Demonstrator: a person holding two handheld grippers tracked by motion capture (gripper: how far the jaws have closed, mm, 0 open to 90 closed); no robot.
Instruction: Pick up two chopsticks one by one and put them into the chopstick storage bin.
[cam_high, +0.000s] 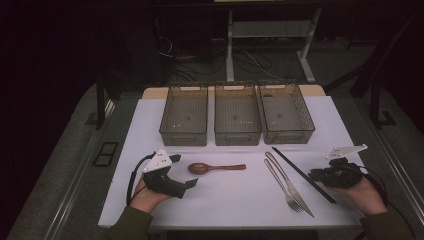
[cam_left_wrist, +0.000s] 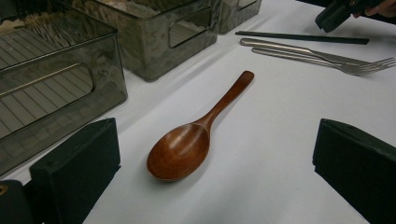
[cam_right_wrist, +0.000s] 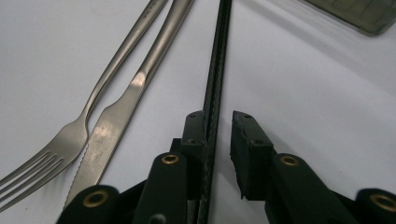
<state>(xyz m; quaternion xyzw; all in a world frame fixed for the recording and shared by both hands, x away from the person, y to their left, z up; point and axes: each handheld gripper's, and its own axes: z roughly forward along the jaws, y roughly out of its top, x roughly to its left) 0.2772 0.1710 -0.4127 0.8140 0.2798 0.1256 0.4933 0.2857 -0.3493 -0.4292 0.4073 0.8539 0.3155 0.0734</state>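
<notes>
**Right gripper straddles the black stick at the counter's right edge**

The right hand (cam_high: 367, 192) lies low near the counter's (cam_high: 240, 200) right front corner, right gripper (cam_right_wrist: 218, 122) pointing in towards the cutlery. Its jaws stand narrowly apart around the black stick (cam_right_wrist: 215, 79), one pad touching, the other just clear. Knife (cam_right_wrist: 119, 116) and fork (cam_right_wrist: 70, 135) lie just beside. The left hand (cam_high: 147, 195) rests near the front-left edge, left gripper (cam_left_wrist: 215, 172) wide open, aimed at the wooden spoon (cam_left_wrist: 191, 137).

We see a black chopstick (cam_right_wrist: 215, 70) lying flat on the white table, slanting beside the knife, its near end between the right gripper's (cam_right_wrist: 218, 122) jaws.
</notes>
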